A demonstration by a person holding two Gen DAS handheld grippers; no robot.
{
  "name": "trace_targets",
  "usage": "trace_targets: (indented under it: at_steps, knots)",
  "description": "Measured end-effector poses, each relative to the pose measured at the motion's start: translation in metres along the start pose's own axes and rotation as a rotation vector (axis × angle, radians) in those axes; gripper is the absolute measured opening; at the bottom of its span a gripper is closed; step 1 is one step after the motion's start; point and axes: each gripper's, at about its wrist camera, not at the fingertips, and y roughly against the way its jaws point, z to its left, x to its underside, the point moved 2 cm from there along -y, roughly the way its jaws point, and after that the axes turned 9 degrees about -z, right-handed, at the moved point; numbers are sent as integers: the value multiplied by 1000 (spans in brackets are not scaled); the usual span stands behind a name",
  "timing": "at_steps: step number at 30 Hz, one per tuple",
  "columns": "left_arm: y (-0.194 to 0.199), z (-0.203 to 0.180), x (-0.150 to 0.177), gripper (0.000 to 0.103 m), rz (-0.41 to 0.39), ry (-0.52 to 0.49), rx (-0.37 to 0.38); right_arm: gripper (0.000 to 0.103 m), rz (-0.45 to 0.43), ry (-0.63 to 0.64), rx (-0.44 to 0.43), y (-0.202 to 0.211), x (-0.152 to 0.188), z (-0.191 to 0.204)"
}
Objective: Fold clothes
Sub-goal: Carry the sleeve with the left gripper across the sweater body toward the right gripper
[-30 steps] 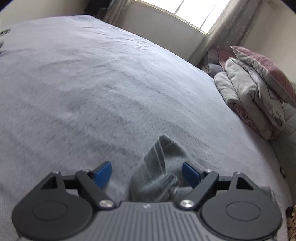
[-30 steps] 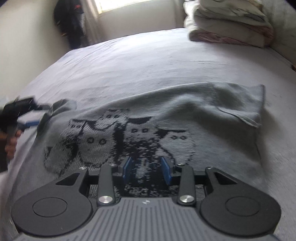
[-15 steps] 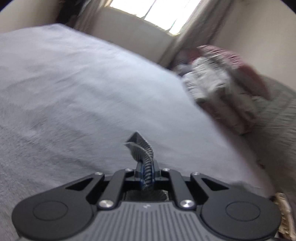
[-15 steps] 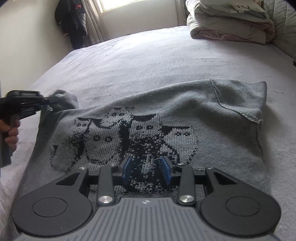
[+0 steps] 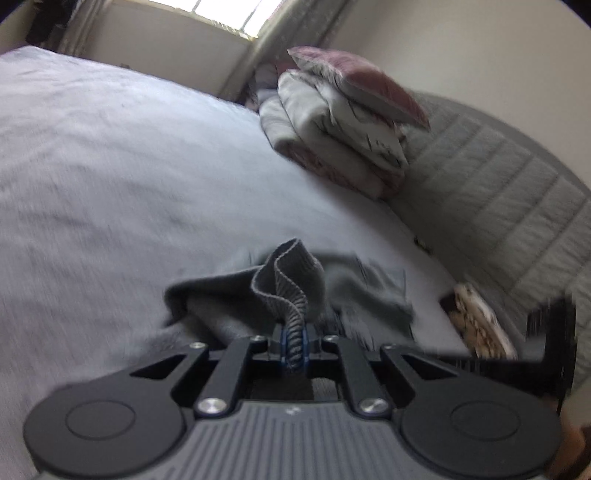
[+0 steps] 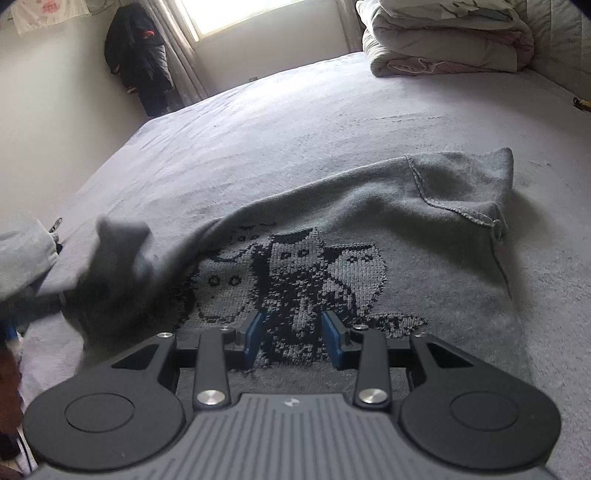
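Two grippers: we hold one in each hand, over a big bed.
Sweater: our grey sweater (image 6: 369, 229) lies spread on the bed cover (image 6: 332, 110). It has dark owls (image 6: 295, 280) knitted on the front.
Left gripper: our left gripper (image 5: 293, 347) has its jaws squeezed tight on a ribbed edge (image 5: 291, 295) of the sweater. The edge sticks up in a wavy fold above the jaws.
Lifted part: in the right view, that side of the sweater is raised off the bed at the left and looks blurry (image 6: 118, 266).
Right gripper: our right gripper (image 6: 293, 341) has its blue fingers (image 6: 254, 343) partly apart, one on each side of the owl picture. The sweater shows between them. We cannot tell if the fingers press on the cloth or just hang over it.
Far corner: the right end of the sweater (image 6: 472, 192) lies on the bed with a stitched seam showing.
Bedding: a pile of folded blankets (image 5: 332, 122) sits at the head of the bed, with a pink pillow (image 5: 354, 85) on top.
Headboard: we see a grey padded headboard (image 5: 498, 192) beside the pile.
Window: a bright window (image 6: 251, 14) is at the far wall, with a dark coat (image 6: 140, 55) hanging near it.
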Motion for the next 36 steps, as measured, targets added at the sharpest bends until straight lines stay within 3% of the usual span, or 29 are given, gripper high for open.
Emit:
trace_targets:
  at_steps: [8, 13, 18, 23, 30, 34, 36]
  knots:
    - [-11, -11, 52, 8, 174, -85, -33, 39, 4, 27, -89, 20, -1, 19]
    - [-14, -5, 63, 8, 170, -18, -33, 39, -4, 123, -168, 24, -5, 52]
    - [-9, 2, 62, 10, 170, 23, -1, 39, 11, 198, -202, 1, -6, 83]
    - [3, 4, 55, 23, 176, 45, 42, 39, 41, 239, -206, -29, -5, 104]
    - [16, 14, 43, 51, 170, 60, 55, 39, 61, 282, -175, -60, 1, 121]
    - [21, 17, 40, 55, 181, 56, 43, 38, 81, 330, -136, -72, 10, 127]
    - [20, 18, 41, 55, 188, 61, 36, 16, 89, 333, -108, -75, 13, 125]
